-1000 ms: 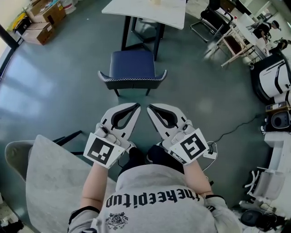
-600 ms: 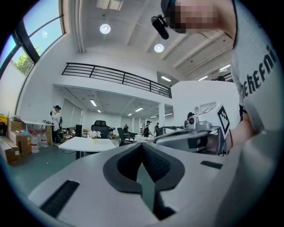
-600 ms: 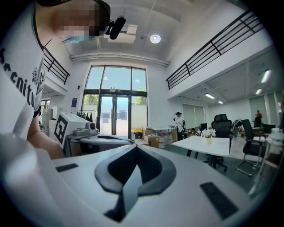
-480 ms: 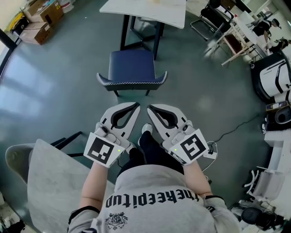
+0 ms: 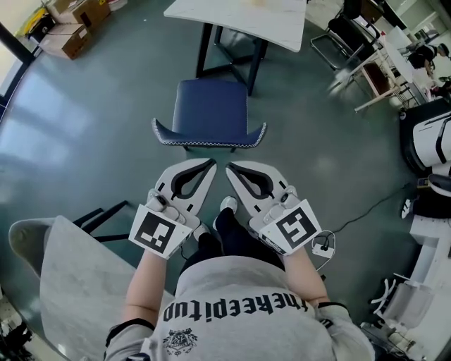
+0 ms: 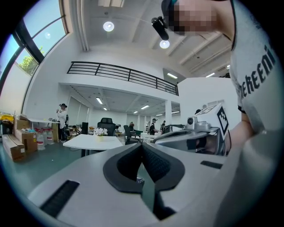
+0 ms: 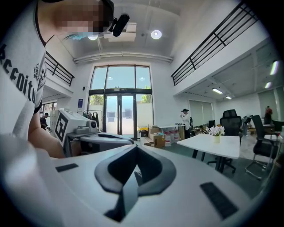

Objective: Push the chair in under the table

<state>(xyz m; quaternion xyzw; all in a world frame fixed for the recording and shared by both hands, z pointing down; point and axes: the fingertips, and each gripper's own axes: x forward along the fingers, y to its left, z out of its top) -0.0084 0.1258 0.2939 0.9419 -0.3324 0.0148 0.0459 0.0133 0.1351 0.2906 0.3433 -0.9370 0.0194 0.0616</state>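
**A:** Where does the chair [image 5: 210, 113] stand?

**B:** On the grey-green floor [image 5: 84, 141], drawn out from the white desk [image 5: 239, 17]. The far edge of its blue seat lies near the desk's black legs [image 5: 203, 53]. In the head view the whole seat shows clear of the desktop.

**A:** Which way does it face?

**B:** The seat points toward the desk. The curved backrest [image 5: 210, 139], edged with white stitching, is on the person's side.

**A:** And the jaws?

**B:** The left gripper [image 5: 213, 163] and the right gripper [image 5: 228, 168] are held side by side, their tips angled in toward each other. Each pair of jaws is pressed together with nothing between them, and each gripper view shows its dark pads meeting along one line.

**A:** How do they lie relative to the chair?

**B:** Both tips point at the backrest, near its middle. They are close to it but apart, with a strip of floor showing between the tips and the stitched edge. Neither gripper touches the chair.
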